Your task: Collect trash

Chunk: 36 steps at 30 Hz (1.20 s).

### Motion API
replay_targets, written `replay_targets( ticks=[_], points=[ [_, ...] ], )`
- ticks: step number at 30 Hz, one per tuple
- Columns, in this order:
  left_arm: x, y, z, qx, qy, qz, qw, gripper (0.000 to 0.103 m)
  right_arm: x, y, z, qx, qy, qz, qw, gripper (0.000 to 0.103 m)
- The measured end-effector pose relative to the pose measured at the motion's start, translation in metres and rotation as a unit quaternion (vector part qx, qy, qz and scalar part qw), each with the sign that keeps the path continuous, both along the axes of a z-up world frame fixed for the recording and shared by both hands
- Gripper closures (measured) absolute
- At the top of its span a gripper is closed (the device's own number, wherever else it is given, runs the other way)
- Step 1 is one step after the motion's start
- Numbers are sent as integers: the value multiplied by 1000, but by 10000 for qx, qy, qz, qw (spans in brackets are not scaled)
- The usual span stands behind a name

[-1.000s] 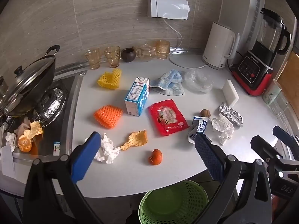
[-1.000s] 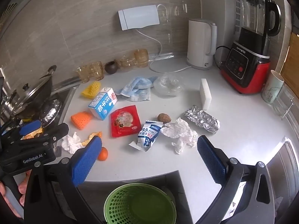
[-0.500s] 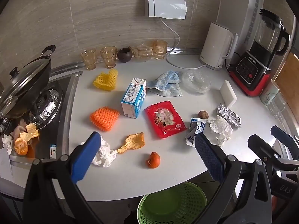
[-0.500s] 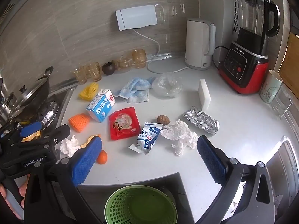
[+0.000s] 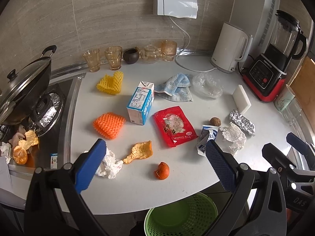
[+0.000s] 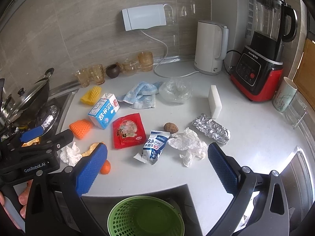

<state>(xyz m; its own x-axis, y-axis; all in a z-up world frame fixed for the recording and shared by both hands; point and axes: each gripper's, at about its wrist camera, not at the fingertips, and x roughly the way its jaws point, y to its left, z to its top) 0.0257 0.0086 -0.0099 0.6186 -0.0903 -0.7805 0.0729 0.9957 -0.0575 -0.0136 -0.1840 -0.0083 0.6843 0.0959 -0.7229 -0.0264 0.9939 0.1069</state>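
Observation:
Trash lies scattered on a white counter [image 5: 137, 188]: a milk carton [image 5: 140, 105], a red packet [image 5: 174, 125], an orange foam net [image 5: 109, 124], a yellow foam net [image 5: 111, 82], orange peel [image 5: 138, 152], a peel ball [image 5: 162, 170], crumpled tissues [image 5: 109, 165] [image 6: 189, 144], a wipe packet [image 6: 155, 146], a foil wad [image 6: 211, 130] and a nut [image 6: 170, 127]. A green basket [image 6: 145, 216] stands below the counter's front edge. My left gripper [image 5: 155, 167] and right gripper [image 6: 157, 167] are both open and empty, above the front edge.
A blue cloth [image 6: 140, 94], a clear plastic bag [image 6: 175, 89], a white sponge [image 6: 215, 101], a kettle [image 6: 210, 47], a blender [image 6: 261, 45], a mug [image 6: 283, 95] and glass cups [image 5: 113, 58] stand further back. A stove with a lidded wok [image 5: 21, 82] is at left.
Both grippers have drawn back and up a little, so the counter items sit slightly further off. Both stay open; nothing was taken.

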Motion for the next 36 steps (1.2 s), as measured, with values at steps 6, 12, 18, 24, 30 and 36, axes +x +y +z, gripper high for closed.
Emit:
replay_targets(
  ticks=[6, 12, 18, 24, 30, 36],
  points=[
    [1, 1, -1, 0, 19, 1, 10000, 6, 3, 3, -1, -16, 42, 18, 10000, 2],
    [1, 2, 0, -20, 42, 4, 10000, 6, 2, 5, -2, 14, 66, -8, 10000, 2],
    [0, 4, -1, -32, 43, 29, 10000, 6, 1, 6, -3, 9, 65, -13, 10000, 2],
    [-2, 5, -4, -41, 66, 47, 10000, 6, -2, 9, -4, -2, 70, -20, 10000, 2],
    [-4, 7, -5, -50, 75, 47, 9999, 6, -3, 11, -5, -25, 85, -31, 10000, 2],
    [-4, 7, -5, -49, 69, 44, 10000, 6, -3, 10, -5, -28, 91, -36, 9999, 2]
  ],
)
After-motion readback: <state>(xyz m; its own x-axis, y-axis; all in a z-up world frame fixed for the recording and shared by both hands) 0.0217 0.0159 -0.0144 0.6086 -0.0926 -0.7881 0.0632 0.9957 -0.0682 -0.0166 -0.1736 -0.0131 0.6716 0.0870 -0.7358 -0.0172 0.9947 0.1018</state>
